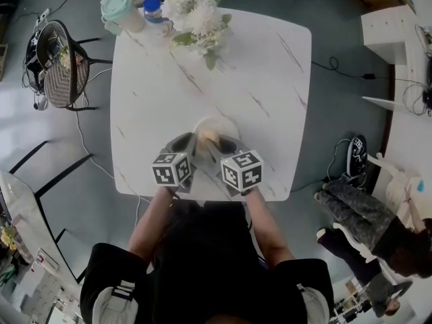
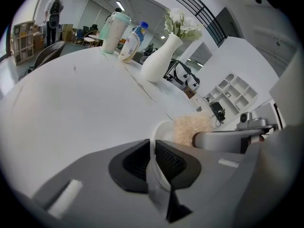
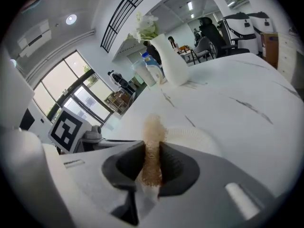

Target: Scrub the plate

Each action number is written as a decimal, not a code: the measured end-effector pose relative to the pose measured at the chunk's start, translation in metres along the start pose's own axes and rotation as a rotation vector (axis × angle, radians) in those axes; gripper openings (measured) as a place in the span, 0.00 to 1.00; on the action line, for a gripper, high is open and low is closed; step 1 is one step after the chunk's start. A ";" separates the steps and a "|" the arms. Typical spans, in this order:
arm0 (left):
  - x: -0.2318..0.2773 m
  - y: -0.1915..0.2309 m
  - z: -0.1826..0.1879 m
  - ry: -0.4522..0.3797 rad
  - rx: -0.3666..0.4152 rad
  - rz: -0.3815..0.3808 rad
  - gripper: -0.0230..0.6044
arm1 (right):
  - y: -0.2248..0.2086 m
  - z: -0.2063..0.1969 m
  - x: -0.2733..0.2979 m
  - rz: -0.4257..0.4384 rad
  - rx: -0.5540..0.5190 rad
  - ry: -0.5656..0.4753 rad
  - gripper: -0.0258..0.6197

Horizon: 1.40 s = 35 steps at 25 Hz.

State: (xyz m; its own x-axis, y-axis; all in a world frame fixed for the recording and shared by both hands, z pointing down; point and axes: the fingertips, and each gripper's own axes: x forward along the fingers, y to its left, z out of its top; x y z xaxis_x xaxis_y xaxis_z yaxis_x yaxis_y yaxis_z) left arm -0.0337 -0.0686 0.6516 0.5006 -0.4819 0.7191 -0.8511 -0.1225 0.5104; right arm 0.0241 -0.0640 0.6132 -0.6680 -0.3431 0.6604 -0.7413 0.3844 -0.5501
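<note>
A white plate (image 1: 217, 127) lies on the marble table (image 1: 270, 79) near its front edge. My left gripper (image 1: 191, 142) is shut on the plate's near rim (image 2: 153, 148), which stands thin between its black pads. My right gripper (image 1: 217, 142) is shut on a tan loofah scrubber (image 3: 152, 146), whose fuzzy tip (image 1: 208, 136) sits over the plate. In the left gripper view the scrubber (image 2: 190, 128) shows at the right, just above the plate, with the right gripper's grey jaw behind it. In the right gripper view the plate (image 3: 194, 136) lies just beyond the scrubber.
At the table's far edge stand a white vase of white flowers (image 1: 196, 12), a mint lidded cup (image 1: 120, 11) and a blue-capped bottle (image 1: 154, 9). A mesh chair (image 1: 61, 63) is at the left. A seated person (image 1: 371, 221) is at the right.
</note>
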 end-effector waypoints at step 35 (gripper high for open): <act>0.000 0.000 0.000 0.002 0.016 -0.004 0.10 | -0.059 -0.025 -0.020 -0.150 0.110 0.058 0.16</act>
State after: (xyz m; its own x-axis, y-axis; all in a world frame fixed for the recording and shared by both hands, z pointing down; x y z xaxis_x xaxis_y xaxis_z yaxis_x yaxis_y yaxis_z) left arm -0.0336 -0.0690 0.6516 0.5040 -0.4798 0.7182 -0.8517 -0.1377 0.5056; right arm 0.0828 -0.0585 0.6459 -0.5469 -0.3378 0.7660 -0.8371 0.2357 -0.4937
